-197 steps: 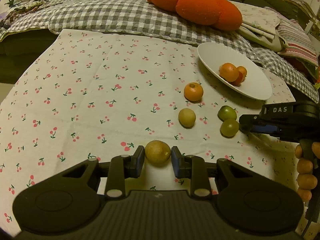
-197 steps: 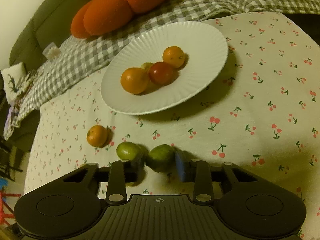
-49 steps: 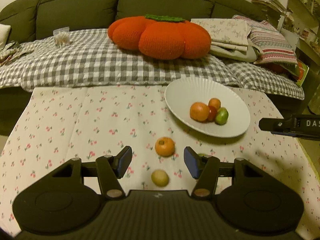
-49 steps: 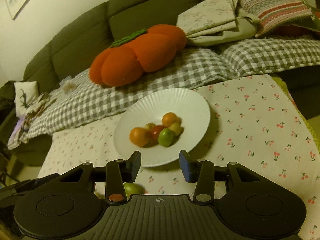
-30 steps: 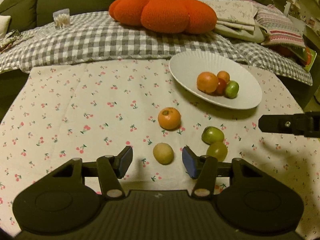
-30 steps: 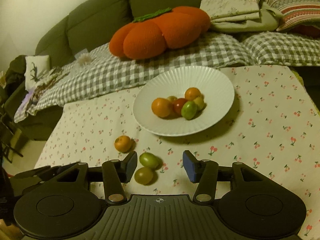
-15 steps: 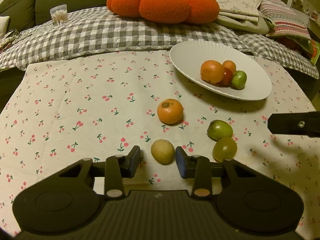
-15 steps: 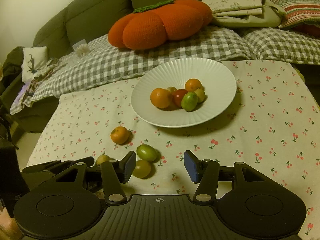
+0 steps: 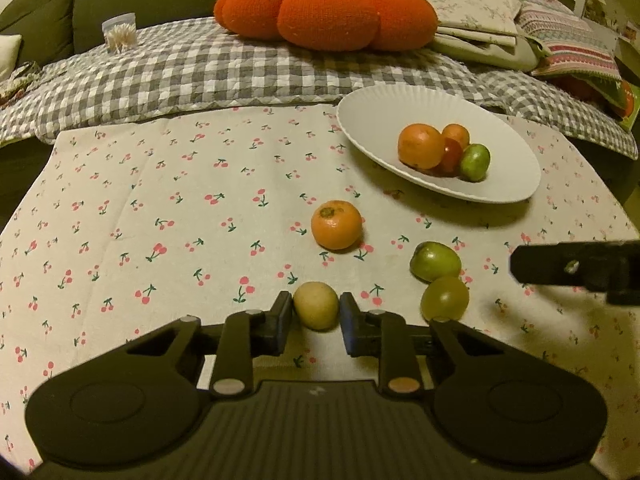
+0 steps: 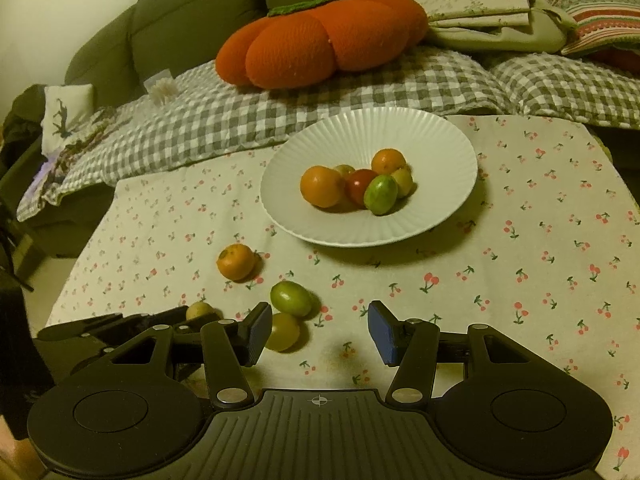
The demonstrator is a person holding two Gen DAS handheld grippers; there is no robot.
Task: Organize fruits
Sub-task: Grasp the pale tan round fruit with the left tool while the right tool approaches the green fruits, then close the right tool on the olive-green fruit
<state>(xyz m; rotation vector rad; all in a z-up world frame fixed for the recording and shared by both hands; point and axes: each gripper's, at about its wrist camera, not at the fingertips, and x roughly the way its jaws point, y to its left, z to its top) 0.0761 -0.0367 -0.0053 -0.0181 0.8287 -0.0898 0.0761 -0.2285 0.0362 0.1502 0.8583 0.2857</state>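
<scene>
My left gripper (image 9: 315, 314) is shut on a pale yellow fruit (image 9: 316, 305) that rests on the cherry-print cloth; it also shows in the right wrist view (image 10: 199, 311). An orange (image 9: 336, 225) lies beyond it. A green fruit (image 9: 435, 261) and a yellow-green fruit (image 9: 445, 298) lie to the right, touching. A white plate (image 9: 372, 120) holds several fruits. My right gripper (image 10: 318, 330) is open and empty, with the yellow-green fruit (image 10: 282, 331) just inside its left finger and the green fruit (image 10: 291, 298) beyond.
An orange pumpkin cushion (image 9: 326, 8) and folded cloths (image 9: 476, 16) lie on the checked blanket behind the table. A small jar of sticks (image 9: 119, 33) stands far left. The right gripper's dark body (image 9: 576, 268) reaches in from the right edge.
My left gripper has moved forward and closed its fingers onto the pale yellow fruit. My right gripper has come a little lower and closer toward the two green fruits, still open.
</scene>
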